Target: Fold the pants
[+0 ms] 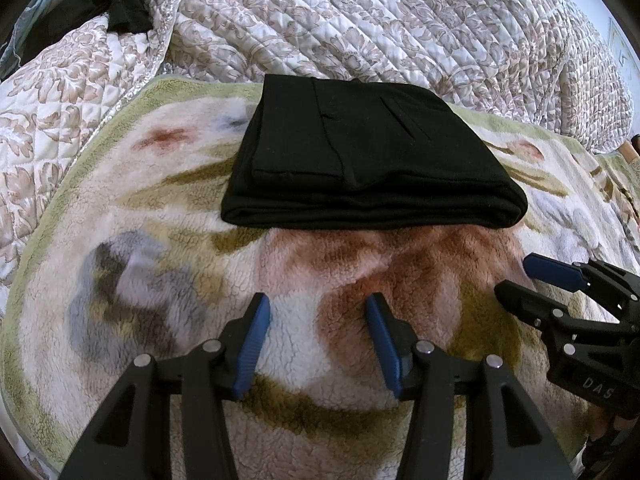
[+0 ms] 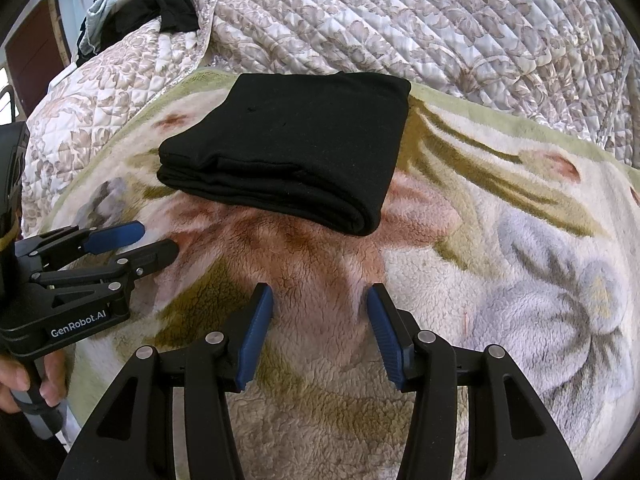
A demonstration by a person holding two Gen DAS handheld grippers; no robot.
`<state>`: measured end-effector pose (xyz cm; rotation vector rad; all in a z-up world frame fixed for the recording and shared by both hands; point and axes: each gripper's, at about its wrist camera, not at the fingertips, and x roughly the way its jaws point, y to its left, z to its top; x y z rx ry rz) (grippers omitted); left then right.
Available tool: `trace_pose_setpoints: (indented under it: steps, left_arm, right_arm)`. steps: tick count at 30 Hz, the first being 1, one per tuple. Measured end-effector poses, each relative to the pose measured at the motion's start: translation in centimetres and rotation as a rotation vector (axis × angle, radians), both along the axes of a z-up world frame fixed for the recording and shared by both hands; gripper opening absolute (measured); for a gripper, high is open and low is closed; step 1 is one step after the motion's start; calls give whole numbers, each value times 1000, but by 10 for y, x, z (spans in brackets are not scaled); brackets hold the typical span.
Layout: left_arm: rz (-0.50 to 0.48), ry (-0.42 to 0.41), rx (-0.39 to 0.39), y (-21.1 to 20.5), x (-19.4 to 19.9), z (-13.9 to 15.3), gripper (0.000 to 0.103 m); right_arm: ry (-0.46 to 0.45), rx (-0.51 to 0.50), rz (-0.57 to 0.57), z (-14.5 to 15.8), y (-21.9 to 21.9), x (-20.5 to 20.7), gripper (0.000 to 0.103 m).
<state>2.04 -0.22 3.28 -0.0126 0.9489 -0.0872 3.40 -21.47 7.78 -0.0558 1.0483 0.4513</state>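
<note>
The black pants (image 1: 360, 152) lie folded into a thick flat rectangle on a fleecy flowered blanket (image 1: 160, 280); in the right wrist view the pants (image 2: 296, 148) show the same stacked layers. My left gripper (image 1: 318, 304) hovers over the blanket just short of the pants' near edge, open, nothing between its blue pads. My right gripper (image 2: 320, 296) is open too and empty, a little short of the pants. Each gripper shows in the other's view: the right gripper (image 1: 516, 276) at the right edge, the left gripper (image 2: 156, 242) at the left edge, held by a hand (image 2: 24, 380).
A quilted, leaf-patterned bedspread (image 1: 400, 32) lies bunched behind the blanket. Dark clothes (image 2: 168, 4) are heaped at the far left corner of the bed. A brown door (image 2: 36, 60) stands beyond the bed's left side.
</note>
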Motion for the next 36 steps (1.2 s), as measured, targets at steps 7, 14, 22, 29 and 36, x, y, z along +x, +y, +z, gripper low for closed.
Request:
trace_pose_setpoints:
  steps: [7, 14, 22, 29, 36]
  left_arm:
    - [0, 0, -2, 0, 0, 0, 54]
    - [1, 1, -2, 0, 0, 0, 54]
    - [-8, 3, -3, -3, -1, 0, 60]
    - [-11, 15, -11, -4, 1, 0, 64]
    - [-4, 20, -15, -3, 1, 0, 65]
  right_arm:
    - [0, 0, -1, 0, 0, 0, 51]
    - [-3, 0, -2, 0, 0, 0, 51]
    - [-4, -2, -3, 0, 0, 0, 51]
    - [-4, -2, -5, 0, 1, -1, 51]
    - [-6, -2, -6, -1, 1, -1, 51]
